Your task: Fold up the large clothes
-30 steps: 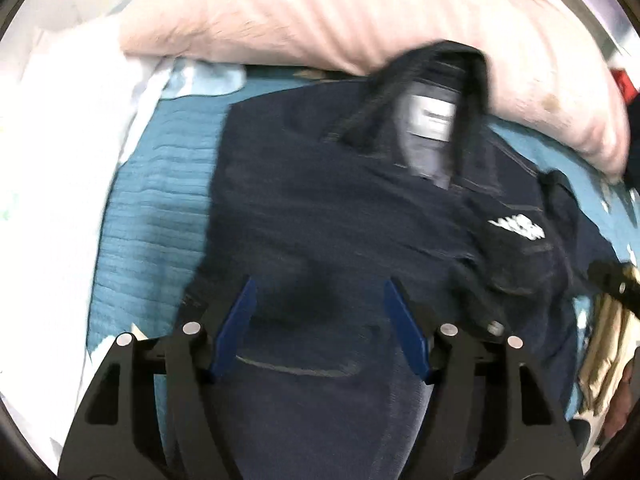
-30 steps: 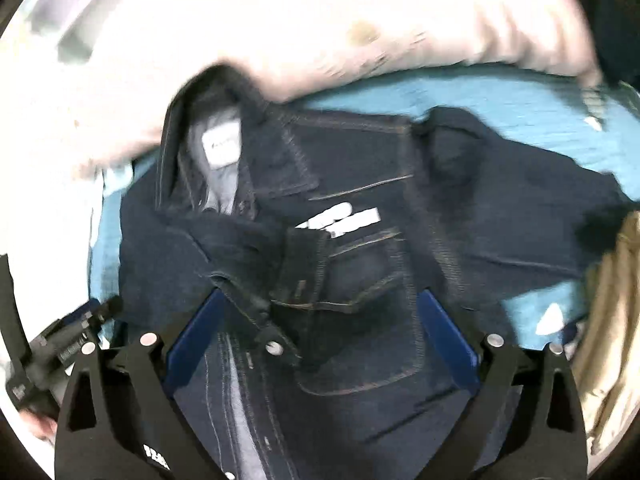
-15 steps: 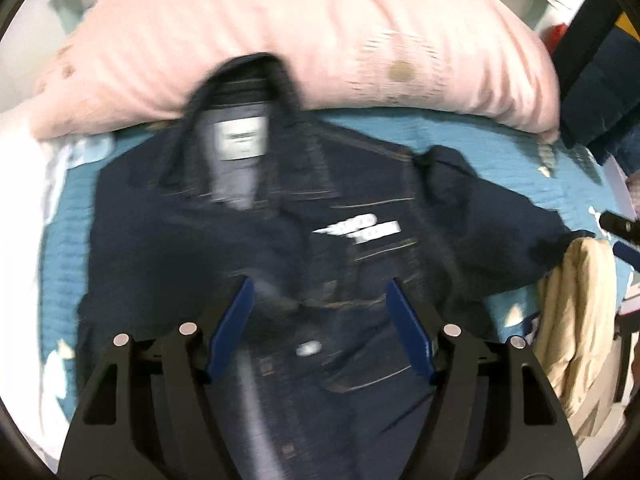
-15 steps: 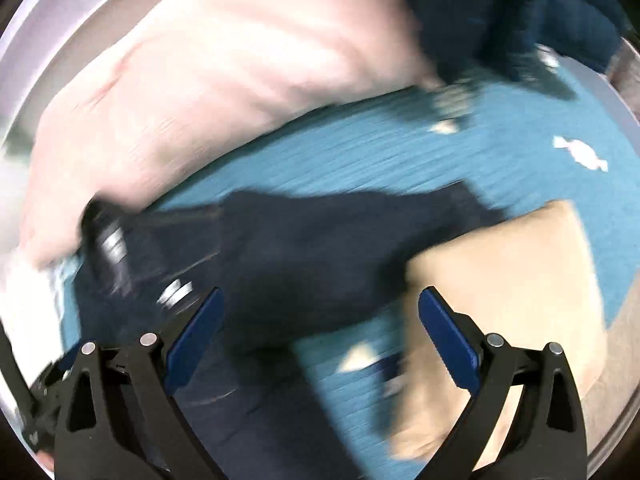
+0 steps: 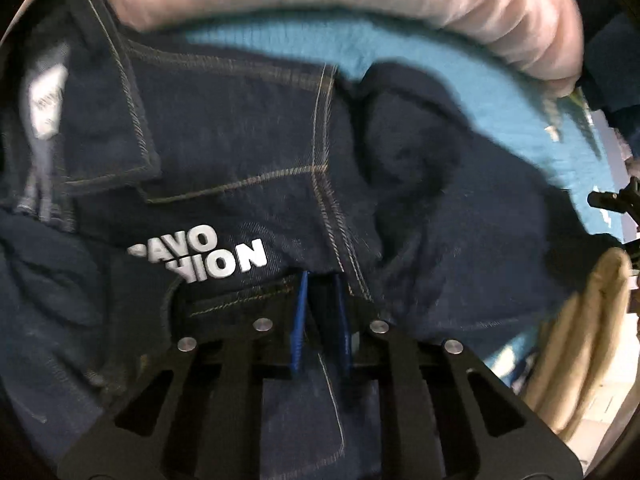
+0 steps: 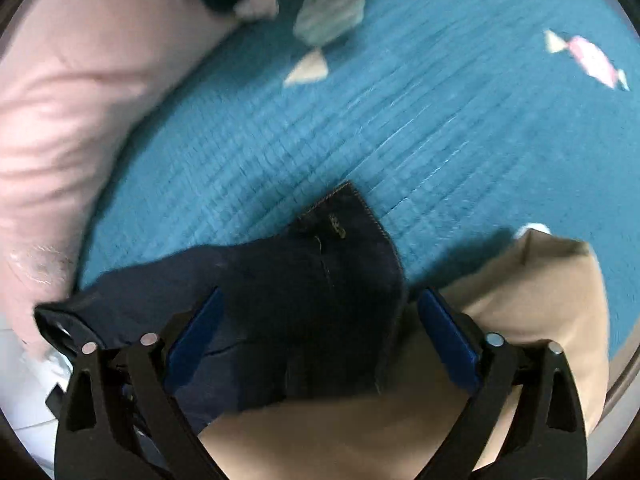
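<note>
**Left gripper pinches denim jacket; right gripper wide over the cuff**

While the dark denim jacket (image 5: 240, 168) lies spread on the teal quilted bedspread (image 6: 400, 120), the left gripper (image 5: 322, 304) has its blue pads drawn nearly together on a fold of the jacket front, just below the white printed lettering (image 5: 212, 258) and beside a stitched seam. At the left of that view the collar (image 5: 116, 92) stands open, with a pale label (image 5: 46, 102) inside it. A pink pillow (image 5: 360, 8) borders the far edge of the bedspread.

Over the sleeve cuff (image 6: 344, 248), the right gripper (image 6: 320, 332) has its jaws spread wide, gripping nothing; the cuff lies between the blue pads without touching either. A tan garment (image 6: 540, 304) lies just beside the cuff, under the right-hand finger. Candy-shaped prints (image 6: 588, 60) dot the bedspread.
</note>
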A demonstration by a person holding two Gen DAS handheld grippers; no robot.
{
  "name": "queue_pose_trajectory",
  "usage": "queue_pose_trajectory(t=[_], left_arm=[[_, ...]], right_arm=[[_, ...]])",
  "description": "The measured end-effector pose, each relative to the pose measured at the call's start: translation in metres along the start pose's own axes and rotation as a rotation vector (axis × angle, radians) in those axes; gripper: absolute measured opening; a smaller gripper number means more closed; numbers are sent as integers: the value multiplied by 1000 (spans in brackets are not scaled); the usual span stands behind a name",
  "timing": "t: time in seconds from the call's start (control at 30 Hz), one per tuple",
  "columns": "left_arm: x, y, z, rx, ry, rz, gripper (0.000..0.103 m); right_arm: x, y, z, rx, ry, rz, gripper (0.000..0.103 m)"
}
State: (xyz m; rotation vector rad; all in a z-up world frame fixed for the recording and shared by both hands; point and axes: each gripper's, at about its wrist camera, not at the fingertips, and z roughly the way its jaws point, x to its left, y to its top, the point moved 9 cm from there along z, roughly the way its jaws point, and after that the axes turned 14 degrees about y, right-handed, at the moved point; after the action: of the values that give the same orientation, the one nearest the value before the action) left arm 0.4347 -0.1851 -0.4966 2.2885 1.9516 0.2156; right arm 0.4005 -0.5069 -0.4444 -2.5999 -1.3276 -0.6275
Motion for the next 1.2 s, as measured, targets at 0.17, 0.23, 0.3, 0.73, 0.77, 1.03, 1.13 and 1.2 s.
queue_pose_trajectory(t=[0.17,0.23,0.3,0.73,0.77,1.03,1.13,1.2], left_arm=[[-7,0,1,-45,52,92,14],[-6,1,1,-33,38,79,14],[-5,1,1,-21,29,60,14],[4,3,-19,-1,8,16,14],[8,2,-24,6,5,5,14],[33,-3,-62,-33,-13,-10,14],[43,-5,-73,-45,-13,-20,14],[52,-8,-84,-61,-25,-23,14]], right_arm=[[1,-5,1,-84,1,4,11],[6,-7,-13,-138,68,36,8],[15,-8,-30,-188,149,48,5],[141,-47,-116,-245,314,-158,2],[152,-54,-119,-246,293,-192,2],[165,-69,-107,-219,255,-175,2],[191,-85,-111,-217,279,-218,2],[221,-96,-115,-217,292,-263,2]])
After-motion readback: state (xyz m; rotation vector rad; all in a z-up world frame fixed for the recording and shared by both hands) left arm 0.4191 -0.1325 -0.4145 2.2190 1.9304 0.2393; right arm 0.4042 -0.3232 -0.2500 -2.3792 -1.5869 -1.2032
